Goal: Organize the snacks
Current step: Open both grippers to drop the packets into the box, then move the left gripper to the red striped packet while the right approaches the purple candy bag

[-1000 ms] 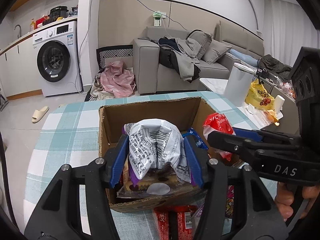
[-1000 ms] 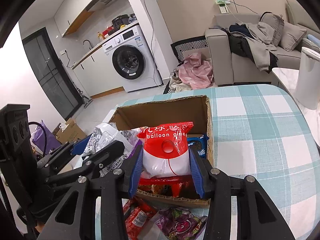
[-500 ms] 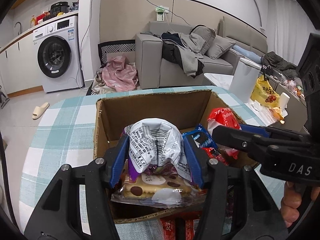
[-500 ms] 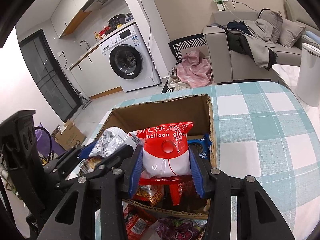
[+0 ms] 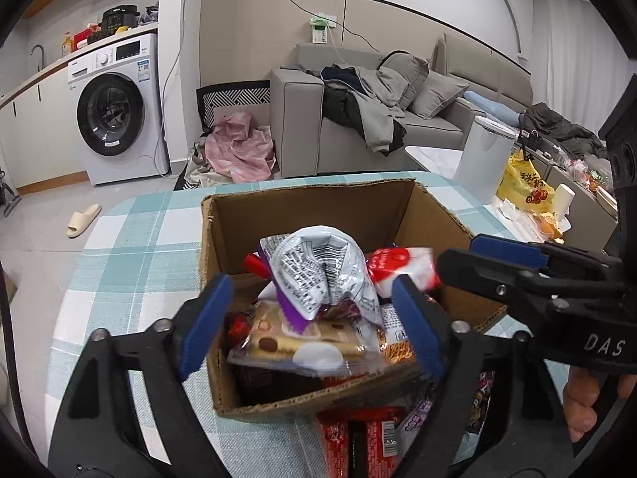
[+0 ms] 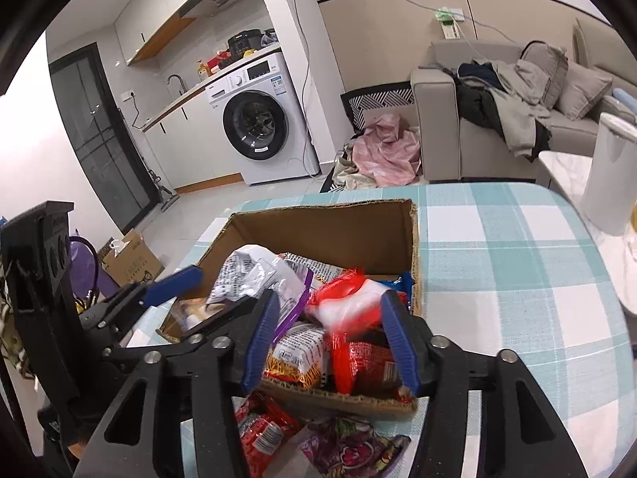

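While both grippers hang over the cardboard box (image 5: 318,215) on the checked worktop (image 5: 131,247), their fingers have just been opening. The left gripper (image 5: 314,318) stands spread around the silver snack bag (image 5: 322,275), pads clear of it. At its 2 o'clock, the right gripper (image 6: 330,338) is spread too, the red-and-white bag (image 6: 350,302) loose, blurred, between them in the box.

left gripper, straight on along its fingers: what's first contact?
Most likely the crumpled silver snack bag, lying between the open left gripper pads atop the pile in the cardboard box. Depth is hard to judge; the cookie pack sits just below.
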Demonstrator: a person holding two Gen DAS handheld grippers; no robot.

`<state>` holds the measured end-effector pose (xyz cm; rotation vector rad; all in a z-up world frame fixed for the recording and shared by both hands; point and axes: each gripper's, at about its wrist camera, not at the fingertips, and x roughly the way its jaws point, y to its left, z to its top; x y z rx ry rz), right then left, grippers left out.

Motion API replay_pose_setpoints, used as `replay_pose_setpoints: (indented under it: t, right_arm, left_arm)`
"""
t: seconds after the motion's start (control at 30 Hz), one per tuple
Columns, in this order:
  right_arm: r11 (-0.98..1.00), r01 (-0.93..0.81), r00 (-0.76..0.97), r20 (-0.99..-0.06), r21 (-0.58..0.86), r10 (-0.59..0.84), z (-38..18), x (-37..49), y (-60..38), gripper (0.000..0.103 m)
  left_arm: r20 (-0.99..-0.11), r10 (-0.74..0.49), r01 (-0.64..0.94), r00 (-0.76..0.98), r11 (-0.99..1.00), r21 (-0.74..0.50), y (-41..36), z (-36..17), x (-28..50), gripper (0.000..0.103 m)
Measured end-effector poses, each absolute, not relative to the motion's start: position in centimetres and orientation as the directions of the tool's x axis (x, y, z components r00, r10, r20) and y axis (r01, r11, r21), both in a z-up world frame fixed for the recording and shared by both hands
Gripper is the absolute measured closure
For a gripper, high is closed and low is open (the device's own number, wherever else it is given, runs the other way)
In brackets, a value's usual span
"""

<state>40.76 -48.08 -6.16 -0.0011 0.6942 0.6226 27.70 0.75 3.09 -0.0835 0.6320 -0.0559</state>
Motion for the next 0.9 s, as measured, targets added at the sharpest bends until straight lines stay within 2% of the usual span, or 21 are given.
replay_pose_setpoints:
  t: [0.07, 0.1, 0.17, 0.2, 0.33, 0.9]
  right_arm:
    - [0.820, -0.541, 0.608, -0.587, 0.186, 0.534, -5.8, 40.1, -48.4, 0.024]
    - [0.818, -0.545, 0.612, -0.581, 0.182, 0.537, -5.7, 39.8, -48.6, 0.019]
    - [0.821, -0.543, 0.623, -0.569, 0.180, 0.537, -5.4, 39.2, -49.2, 0.006]
    - [0.820, -0.541, 0.627, -0.562, 0.185, 0.540, -5.3, 39.0, -49.6, 0.004]
    - [0.815, -0.540, 0.629, -0.543, 0.209, 0.556, -4.9, 38.1, -50.9, 0.001]
    - [0.816, -0.535, 0.621, -0.553, 0.219, 0.556, -6.4, 34.6, -53.9, 0.000]
  left_arm:
    - [-0.585, -0.084, 0.030, 0.807, 0.994, -0.102, 0.9, 3.2, 27.2, 0.019]
    - [-0.585, -0.088, 0.031, 0.806, 0.994, -0.107, 1.0, 3.3, 26.9, 0.017]
    - [-0.582, -0.089, 0.031, 0.808, 0.993, -0.110, 1.1, 3.5, 26.0, 0.011]
    - [-0.578, -0.083, 0.026, 0.811, 0.994, -0.107, 1.1, 3.6, 25.5, 0.003]
    - [-0.564, -0.080, 0.020, 0.822, 0.993, -0.112, 1.7, 4.1, 23.0, 0.001]
    - [-0.567, -0.065, 0.003, 0.821, 0.994, -0.110, 2.1, 5.2, 15.7, 0.001]
